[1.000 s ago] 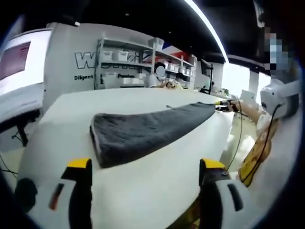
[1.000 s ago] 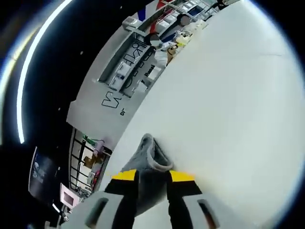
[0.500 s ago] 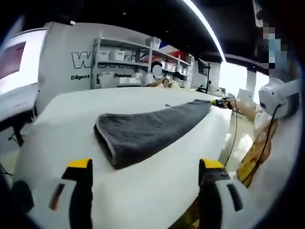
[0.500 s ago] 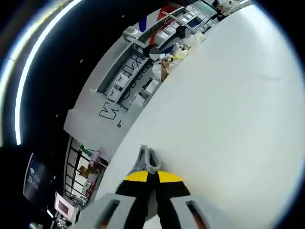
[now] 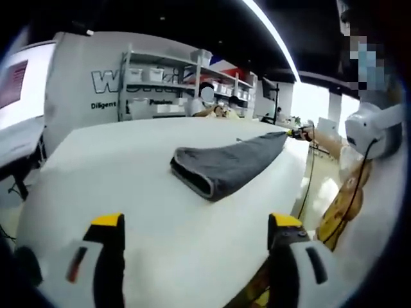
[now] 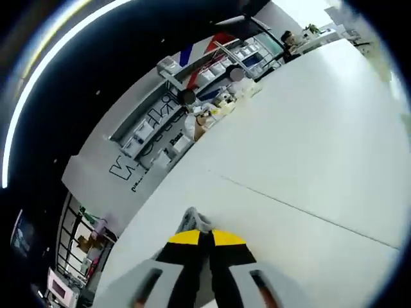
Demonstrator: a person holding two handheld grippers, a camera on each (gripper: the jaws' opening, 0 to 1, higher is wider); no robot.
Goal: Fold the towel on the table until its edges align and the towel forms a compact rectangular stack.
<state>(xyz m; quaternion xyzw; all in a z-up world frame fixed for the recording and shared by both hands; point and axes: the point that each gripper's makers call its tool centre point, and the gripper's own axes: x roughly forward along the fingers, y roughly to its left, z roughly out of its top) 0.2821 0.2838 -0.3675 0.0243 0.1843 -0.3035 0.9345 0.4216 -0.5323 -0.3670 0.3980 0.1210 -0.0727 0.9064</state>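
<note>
1 gray towel [image 5: 228, 165], 1 table [image 5: 115, 160], right hand-held gripper [image 6: 200, 239] pinching towel corner.

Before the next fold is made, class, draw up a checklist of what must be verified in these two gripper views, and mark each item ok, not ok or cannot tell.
1. Right gripper has a hold on the towel: ok, its jaws are shut on a grey corner.
2. Left gripper is free to take an edge: ok, its jaws stand apart with nothing between them.
3. Towel in plain sight on the table: ok, in the left gripper view.
4. Towel edges aligned: not ok, it tapers toward the held corner.
5. Towel forms a compact rectangular stack: not ok, it lies long and narrow.
6. How many layers are folded: cannot tell.
</note>
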